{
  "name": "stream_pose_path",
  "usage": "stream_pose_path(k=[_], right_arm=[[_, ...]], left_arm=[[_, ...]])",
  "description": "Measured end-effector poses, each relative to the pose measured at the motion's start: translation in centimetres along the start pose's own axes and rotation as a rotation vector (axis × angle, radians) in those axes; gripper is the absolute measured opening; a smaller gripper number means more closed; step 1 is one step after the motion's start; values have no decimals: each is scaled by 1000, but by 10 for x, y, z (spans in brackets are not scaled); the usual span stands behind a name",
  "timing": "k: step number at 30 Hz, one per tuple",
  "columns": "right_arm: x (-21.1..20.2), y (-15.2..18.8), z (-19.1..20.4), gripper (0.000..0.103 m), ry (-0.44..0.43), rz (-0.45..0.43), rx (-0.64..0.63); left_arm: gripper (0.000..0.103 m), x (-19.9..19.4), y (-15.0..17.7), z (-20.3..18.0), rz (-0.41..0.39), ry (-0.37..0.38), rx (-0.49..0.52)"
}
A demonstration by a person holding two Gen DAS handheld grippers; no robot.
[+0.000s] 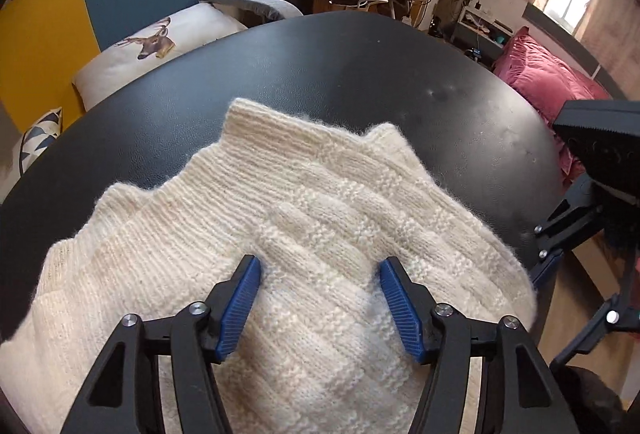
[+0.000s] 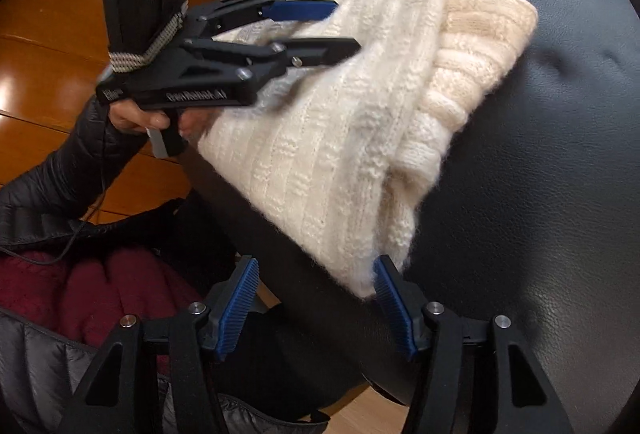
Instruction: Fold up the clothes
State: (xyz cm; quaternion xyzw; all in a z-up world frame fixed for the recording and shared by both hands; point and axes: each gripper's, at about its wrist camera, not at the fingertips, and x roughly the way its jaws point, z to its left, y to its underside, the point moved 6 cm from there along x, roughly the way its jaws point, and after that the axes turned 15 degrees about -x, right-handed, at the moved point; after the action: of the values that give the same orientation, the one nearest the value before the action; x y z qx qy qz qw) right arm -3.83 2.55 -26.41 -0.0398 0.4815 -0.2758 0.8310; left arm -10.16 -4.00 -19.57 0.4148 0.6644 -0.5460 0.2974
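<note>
A folded cream sweater (image 1: 280, 234) lies on the black desk (image 1: 360, 74), filling the lower middle of the left view. The left gripper (image 1: 320, 266) hangs over it, fingers (image 1: 240, 306) spread, pinching nothing. In the right view, the right gripper (image 2: 316, 274) has its fingers (image 2: 394, 308) spread at the sweater's lower corner, empty.

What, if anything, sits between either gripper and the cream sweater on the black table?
Nothing visible. The left gripper hangs open directly over the cream sweater, and the right gripper is open at its near corner; only the bare black table surrounds the sweater.
</note>
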Motion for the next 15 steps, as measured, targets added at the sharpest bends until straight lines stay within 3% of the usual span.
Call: stream_pose_path(k=[3,5,9,12,15], right_arm=[[-21,-4,6,61,126,-8,-27],[-43,-18,13,61,210,-79,-47],[-69,-71,19,61,464,-206,-131],[-58,-109,17,61,502,-237,-172],[-46,-135,-2,61,489,-201,-194]], left_arm=[[63,-17,-9,0,-23,109,-57],[64,-32,-22,10,-55,177,-127],[64,-47,-49,45,-104,224,-258],[64,-49,-59,76,-123,198,-340],[64,-59,-57,101,-154,171,-400]])
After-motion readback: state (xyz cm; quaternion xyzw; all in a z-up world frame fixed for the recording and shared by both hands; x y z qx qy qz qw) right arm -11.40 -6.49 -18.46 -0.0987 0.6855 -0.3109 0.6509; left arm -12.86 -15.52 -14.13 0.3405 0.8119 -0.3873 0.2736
